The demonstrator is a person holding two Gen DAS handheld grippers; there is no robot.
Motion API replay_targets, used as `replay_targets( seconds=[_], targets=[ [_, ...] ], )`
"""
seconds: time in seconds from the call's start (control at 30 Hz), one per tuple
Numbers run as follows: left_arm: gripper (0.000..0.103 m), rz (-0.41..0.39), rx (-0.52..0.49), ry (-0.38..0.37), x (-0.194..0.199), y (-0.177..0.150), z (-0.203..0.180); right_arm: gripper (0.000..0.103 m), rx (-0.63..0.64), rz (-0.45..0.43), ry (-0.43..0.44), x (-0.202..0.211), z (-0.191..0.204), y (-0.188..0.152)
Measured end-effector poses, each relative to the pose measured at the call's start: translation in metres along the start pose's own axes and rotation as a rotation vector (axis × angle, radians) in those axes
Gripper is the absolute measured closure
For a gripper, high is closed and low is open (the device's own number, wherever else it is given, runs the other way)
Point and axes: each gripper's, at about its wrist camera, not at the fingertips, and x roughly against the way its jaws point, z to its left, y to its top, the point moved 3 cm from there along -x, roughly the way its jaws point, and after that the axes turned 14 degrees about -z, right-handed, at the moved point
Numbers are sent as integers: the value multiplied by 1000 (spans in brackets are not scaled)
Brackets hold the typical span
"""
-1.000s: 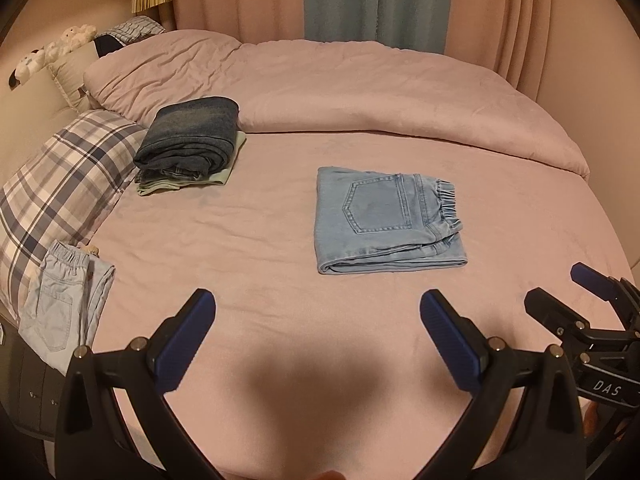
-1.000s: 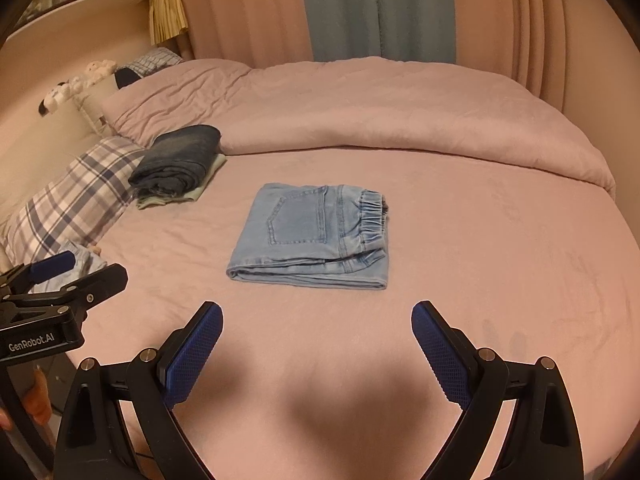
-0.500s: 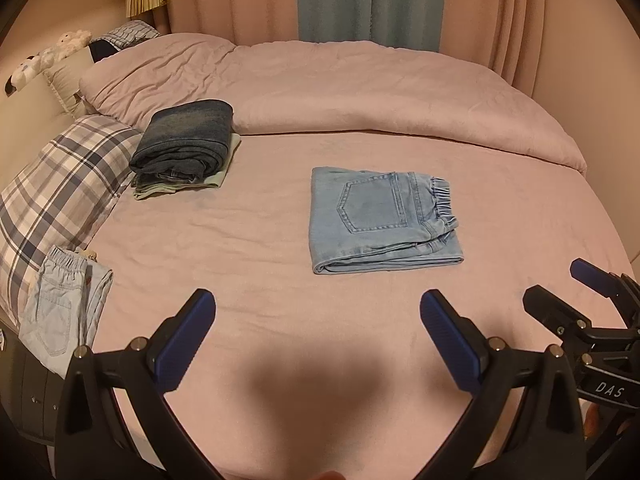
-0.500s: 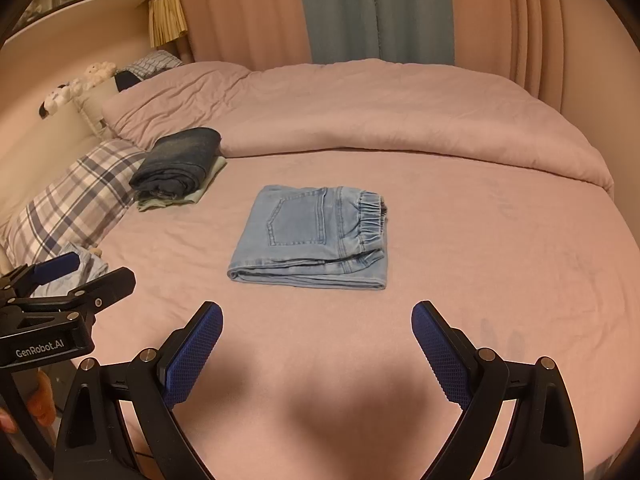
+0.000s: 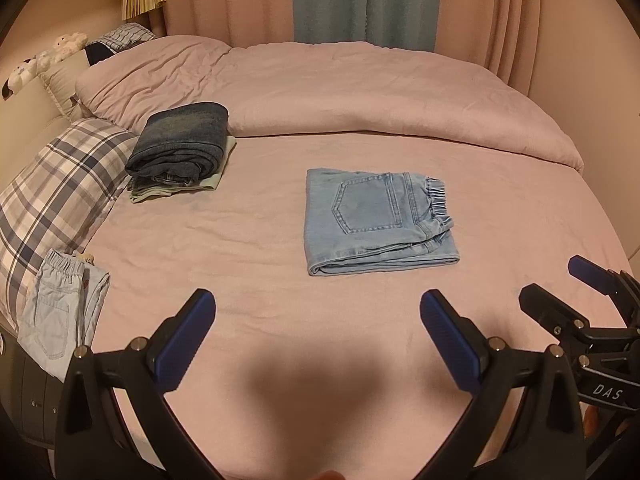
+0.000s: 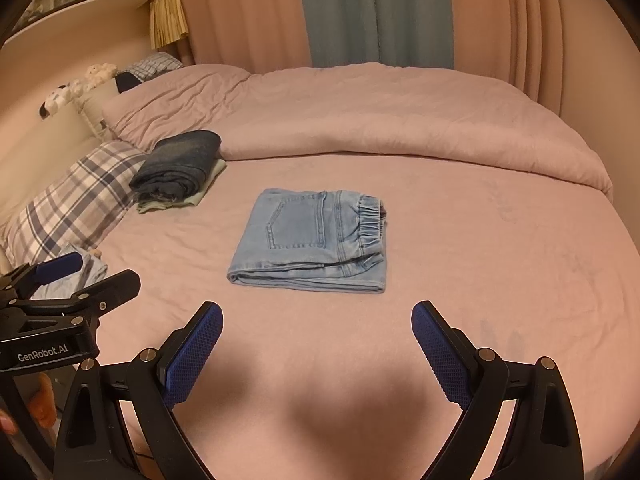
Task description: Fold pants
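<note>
On the pink-sheeted bed (image 5: 280, 240), near its middle, lay the light blue denim pants (image 5: 376, 220), folded into a flat rectangle with a back pocket facing up and the elastic waistband gathered along the right edge. Neither gripper touched them. The left gripper (image 5: 318, 334) hung above the near part of the bed with its blue-padded fingers (image 5: 184, 340) spread wide and nothing between them. The right gripper (image 6: 316, 346) was spread just as wide and empty, also short of the pants; it appeared again at the right edge of the left wrist view, beside the left gripper.

Toward the far left of the bed sat a folded pair of dark blue jeans (image 5: 180, 144) stacked on a pale green folded garment (image 5: 176, 190). Just beside that stack lay a plaid grey-and-white pillow (image 5: 52, 196), and at the bed's near left edge a small pale blue pair of pants (image 5: 60, 308) rested with its elastic waistband against the pillow. A bunched pink duvet (image 5: 340, 92) ran across the far side of the bed, in front of pink and teal curtains (image 5: 360, 0). White plush toys (image 5: 44, 56) sat along the headboard at far left.
</note>
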Motion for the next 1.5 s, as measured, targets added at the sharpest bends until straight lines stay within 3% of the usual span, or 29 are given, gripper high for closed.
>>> replay_targets(
  seconds=[1.5],
  targets=[
    [1,-3,-5,-10,0,2,-5,8,-1,-4,2,0,0,3]
  ],
)
